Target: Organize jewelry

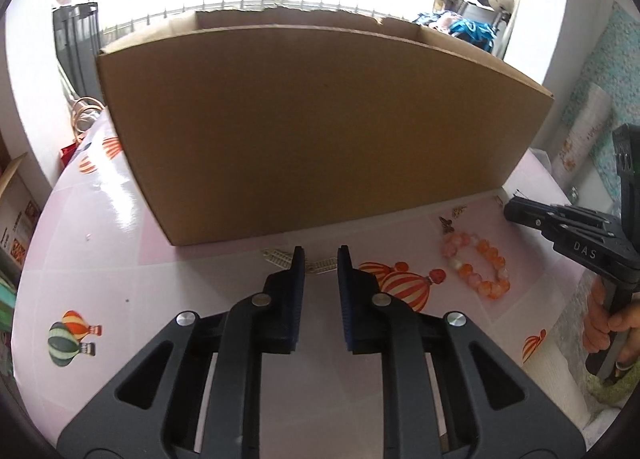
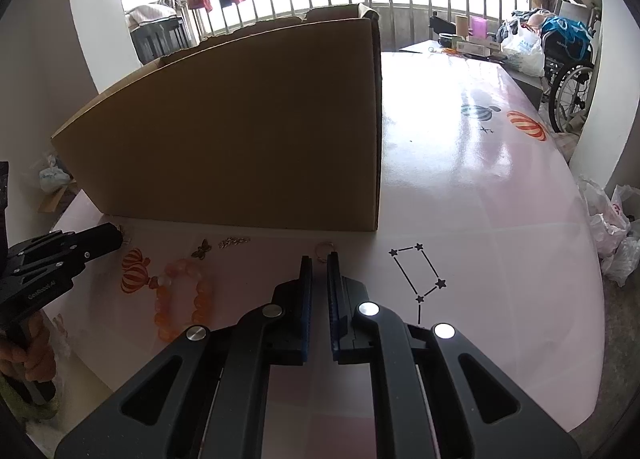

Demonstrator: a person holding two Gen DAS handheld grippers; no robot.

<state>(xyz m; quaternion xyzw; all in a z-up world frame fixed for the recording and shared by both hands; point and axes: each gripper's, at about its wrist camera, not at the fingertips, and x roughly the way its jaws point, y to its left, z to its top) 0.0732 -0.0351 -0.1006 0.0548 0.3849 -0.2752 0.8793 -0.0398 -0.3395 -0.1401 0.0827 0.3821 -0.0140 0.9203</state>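
My right tool [image 2: 319, 258] is pressed nearly together on a small ring [image 2: 325, 248] that lies on the desk [image 2: 480, 187] just in front of the cardboard box [image 2: 240, 131]. I judge the grip to be at the very tips, so I should lift straight up and slowly, or the ring may slip out. My left tool [image 1: 320, 256] is narrowed around a silver piece [image 1: 322, 266] near the box's front wall, and I should get the pads low and square on it before raising it. The bead bracelet [image 1: 476, 265] and the butterfly charm [image 1: 446, 225] lie on the desk between the two tools, untouched.

I cannot tell whether the left pads actually press the silver piece or only flank it. What that piece is, an earring or a length of chain, is too small to make out. The box's near wall hides its inside, so I cannot see any compartments or what it already holds.
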